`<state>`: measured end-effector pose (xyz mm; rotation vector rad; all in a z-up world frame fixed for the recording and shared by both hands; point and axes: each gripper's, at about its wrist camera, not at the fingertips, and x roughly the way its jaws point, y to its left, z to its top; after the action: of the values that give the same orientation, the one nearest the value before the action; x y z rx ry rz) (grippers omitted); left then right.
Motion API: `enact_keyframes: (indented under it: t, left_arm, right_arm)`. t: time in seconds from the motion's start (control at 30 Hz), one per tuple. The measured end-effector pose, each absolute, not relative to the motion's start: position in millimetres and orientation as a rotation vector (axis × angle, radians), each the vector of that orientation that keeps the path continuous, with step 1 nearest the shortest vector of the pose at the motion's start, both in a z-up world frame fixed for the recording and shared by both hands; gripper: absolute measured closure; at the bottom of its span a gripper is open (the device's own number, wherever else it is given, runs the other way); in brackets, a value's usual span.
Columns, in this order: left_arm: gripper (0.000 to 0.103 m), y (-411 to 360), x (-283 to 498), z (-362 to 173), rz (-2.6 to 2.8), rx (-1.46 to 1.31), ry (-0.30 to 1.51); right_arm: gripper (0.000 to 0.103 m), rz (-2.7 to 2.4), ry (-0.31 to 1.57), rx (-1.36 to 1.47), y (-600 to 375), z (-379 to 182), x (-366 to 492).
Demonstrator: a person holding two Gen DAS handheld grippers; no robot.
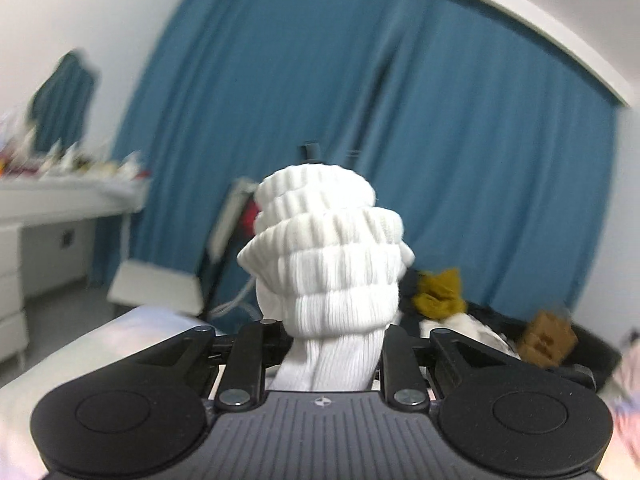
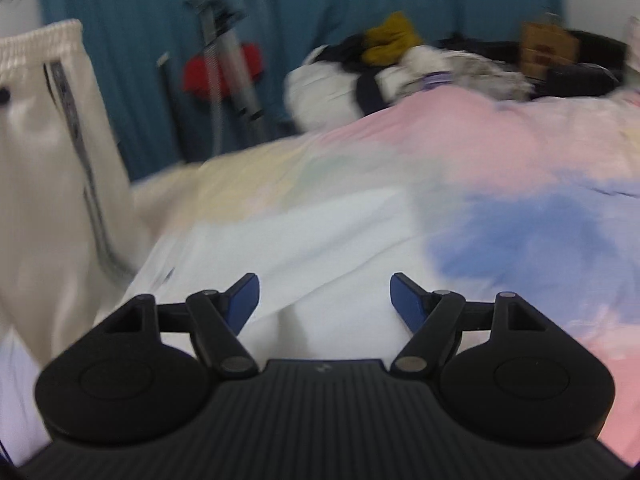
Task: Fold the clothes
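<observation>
Left gripper [image 1: 332,344]: jaws clenched on a white ribbed garment [image 1: 328,264], bunched and lifted clear of the bed [image 1: 132,328]. It reads as light, soft knit that slumps in rolls and would stretch under a single pinch; judged best taken at a hem or cuff edge, not the bulk.

Right gripper [image 2: 325,300]: jaws released, nothing between them, poised over the pastel bedcover [image 2: 460,168].

At the bed's left edge hangs a cream garment [image 2: 48,152] with an elastic waistband; its smooth cloth looks slippery.

At the far edge, a pile of unfolded clothes [image 2: 392,60]. Beyond, a blue curtain [image 1: 400,100].
</observation>
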<state>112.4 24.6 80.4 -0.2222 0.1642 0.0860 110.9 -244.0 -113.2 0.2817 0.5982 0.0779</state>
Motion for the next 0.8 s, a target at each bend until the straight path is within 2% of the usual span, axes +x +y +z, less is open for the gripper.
enact_keyframes:
  t: [0.13,0.27,0.37,0.5,0.57,0.6,0.67,0.73,0.8]
  left_arm:
    - [0.082,-73,138,36,0.006,-0.075,0.217]
    - [0.083,-151,151,-32,-0.063,0.104,0.313]
    - [0.083,-189,154,-77,-0.097,0.244,0.372]
    - [0.080,-191,151,-102,-0.128,0.378,0.335]
    - [0.066,-188,158,-104,-0.161,0.417,0.365]
    - [0.062,-187,159,-105,-0.183,0.451,0.375]
    - [0.033,-185,160,-107,-0.229,0.528,0.392]
    - [0.022,-174,152,-107,-0.260,0.611,0.385]
    - [0.022,-158,143,-110,-0.279,0.690,0.393]
  right_arm:
    - [0.029,-0.005,0.557,0.422,-293,-106,112]
    - [0.027,-0.048,0.527,0.573,-335,-111,113]
    - [0.027,-0.019,0.498,0.630,-349,-116,117]
    - [0.027,0.037,0.517,0.750,-367,-130,127]
    - [0.027,0.070,0.538,0.837,-378,-140,134]
    - [0.027,0.086,0.549,0.880,-382,-145,137]
    - [0.031,0.113,0.566,0.949,-388,-154,143]
    - [0.031,0.146,0.578,0.979,-388,-157,147]
    - [0.032,0.189,0.593,0.965,-383,-155,151]
